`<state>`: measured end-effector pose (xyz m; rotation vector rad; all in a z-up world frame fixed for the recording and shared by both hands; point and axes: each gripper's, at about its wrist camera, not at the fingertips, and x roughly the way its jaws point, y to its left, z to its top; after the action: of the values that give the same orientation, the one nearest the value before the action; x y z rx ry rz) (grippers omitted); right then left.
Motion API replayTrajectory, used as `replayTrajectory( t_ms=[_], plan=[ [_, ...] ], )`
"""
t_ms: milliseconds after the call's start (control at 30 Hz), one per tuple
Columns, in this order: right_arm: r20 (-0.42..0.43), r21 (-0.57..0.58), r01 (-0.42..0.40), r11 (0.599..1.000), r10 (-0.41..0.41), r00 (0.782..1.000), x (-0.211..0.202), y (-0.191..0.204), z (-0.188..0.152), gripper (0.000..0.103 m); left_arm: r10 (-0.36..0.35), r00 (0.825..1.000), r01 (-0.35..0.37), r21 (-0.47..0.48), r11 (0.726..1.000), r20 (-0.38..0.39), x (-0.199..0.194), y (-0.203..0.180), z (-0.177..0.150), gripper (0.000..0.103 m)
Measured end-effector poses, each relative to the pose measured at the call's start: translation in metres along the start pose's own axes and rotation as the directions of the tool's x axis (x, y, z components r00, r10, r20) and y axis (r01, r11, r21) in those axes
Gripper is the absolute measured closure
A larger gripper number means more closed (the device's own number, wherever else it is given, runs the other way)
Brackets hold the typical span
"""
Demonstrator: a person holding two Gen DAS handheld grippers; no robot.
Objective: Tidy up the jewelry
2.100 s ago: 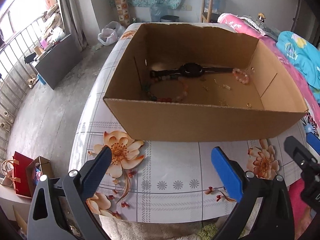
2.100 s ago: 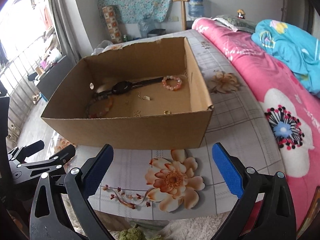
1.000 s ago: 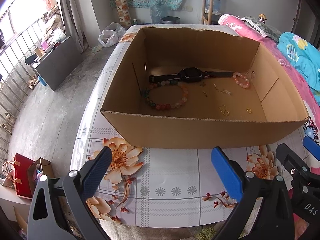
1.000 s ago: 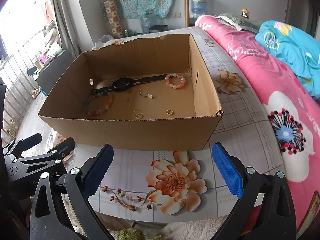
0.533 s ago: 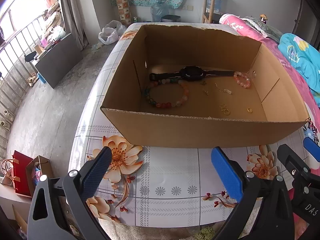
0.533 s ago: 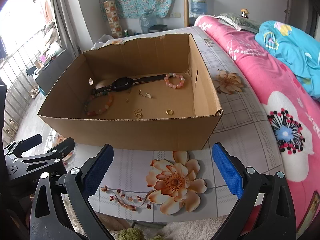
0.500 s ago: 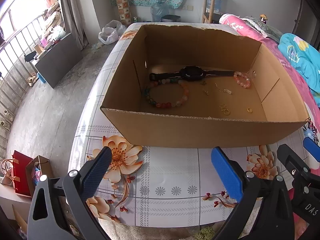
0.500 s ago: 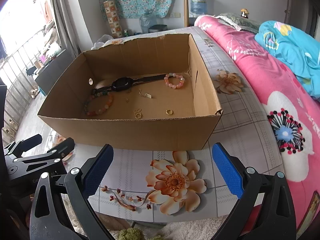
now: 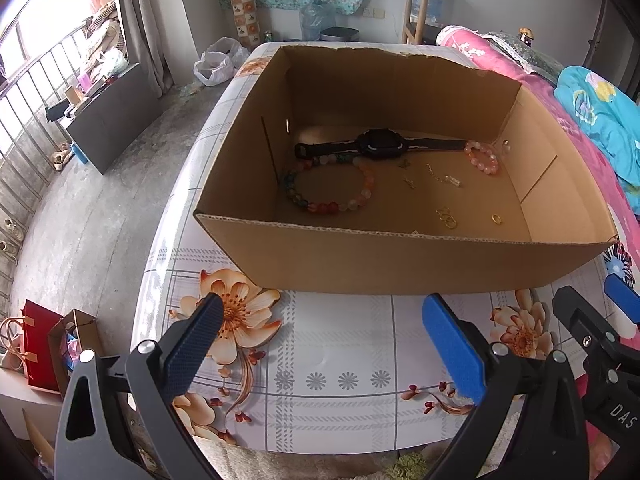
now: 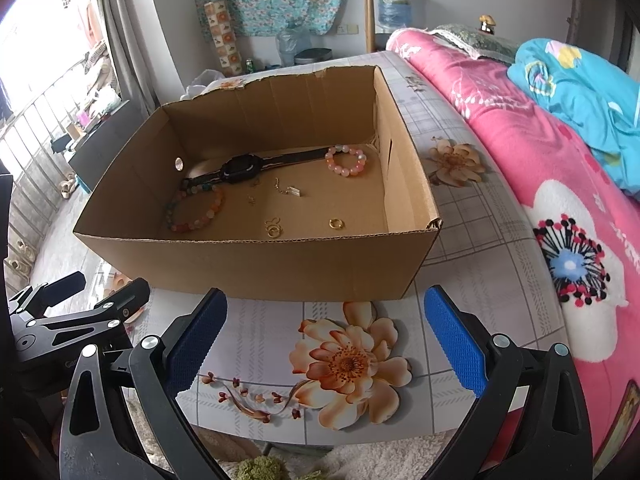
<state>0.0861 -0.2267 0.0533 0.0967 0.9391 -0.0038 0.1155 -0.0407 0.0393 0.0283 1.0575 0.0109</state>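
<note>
Open-topped cardboard box [image 9: 400, 256] stood on table w/ floral-print cover [image 9: 332, 380]; near wall plain corrugated brown, far rim torn and ragged.

Jewelry lay loose on box floor:
- Black watch [image 9: 380, 145], strap laid out flat, ran along far wall; dark rounded case at mid-strap.
- Large beaded bracelet [image 9: 330, 189], mixed red, orange, green and pale beads, lay in open ring at left, its far edge touching or just beside watch strap.
- Small pink bead bracelet [image 10: 346, 161] sat toward far right corner, next to strap end.
- Fine chain w/ small tag [image 10: 289, 189] lay near centre; two tiny metal pieces [image 9: 407, 172] just left of it, too small to identify.
- Linked gold rings [image 10: 273, 228] and single gold ring [image 10: 336, 223] lay close to near wall, apart from each other.

Left gripper [image 9: 320, 334] hovered over table in front of box, blue-padded fingers spread wide, nothing between them. Right gripper [image 10: 326, 328] hovered likewise beside it, fingers spread, empty, above an orange flower print [image 10: 348, 364]. Pink floral bedding [image 10: 560, 200] lay to right of table.
</note>
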Motion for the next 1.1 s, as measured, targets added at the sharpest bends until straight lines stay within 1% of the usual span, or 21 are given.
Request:
replayTrajectory(
  t_ms=[1100],
  plan=[
    [-0.006,-0.001,0.003,1.0,-0.003,1.0,0.0014,-0.003,0.0004,0.008,-0.011,1.0,0.012,0.002,1.0,-0.009,0.0019,-0.0018,0.0013,0.006]
  ],
)
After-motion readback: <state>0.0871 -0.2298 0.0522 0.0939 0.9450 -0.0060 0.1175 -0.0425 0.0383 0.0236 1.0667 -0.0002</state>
